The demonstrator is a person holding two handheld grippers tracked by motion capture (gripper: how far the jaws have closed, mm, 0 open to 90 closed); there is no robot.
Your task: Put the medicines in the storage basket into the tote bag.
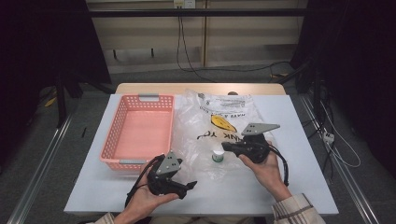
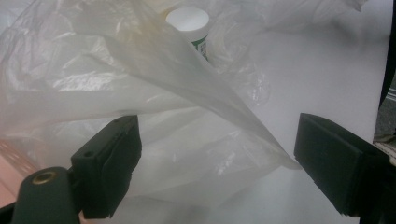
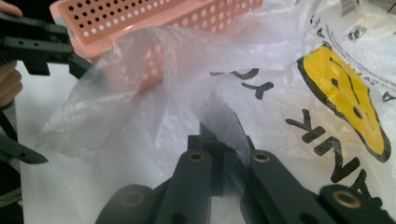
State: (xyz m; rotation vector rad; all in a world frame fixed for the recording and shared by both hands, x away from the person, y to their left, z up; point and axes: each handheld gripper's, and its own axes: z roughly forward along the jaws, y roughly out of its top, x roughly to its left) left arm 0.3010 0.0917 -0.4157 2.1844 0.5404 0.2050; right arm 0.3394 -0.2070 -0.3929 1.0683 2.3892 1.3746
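Clear bag [image 1: 219, 116], yellow-black print; pink basket [image 1: 140, 128]; white-capped bottle [image 1: 217, 155]

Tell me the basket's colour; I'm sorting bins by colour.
The basket is salmon pink with perforated walls, clearest in the high view.

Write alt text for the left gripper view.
Two black open jaws of the left gripper frame a fold of a crumpled clear plastic bag on the white table. Beyond it stands a small white-capped bottle with a green label, partly veiled by the plastic.
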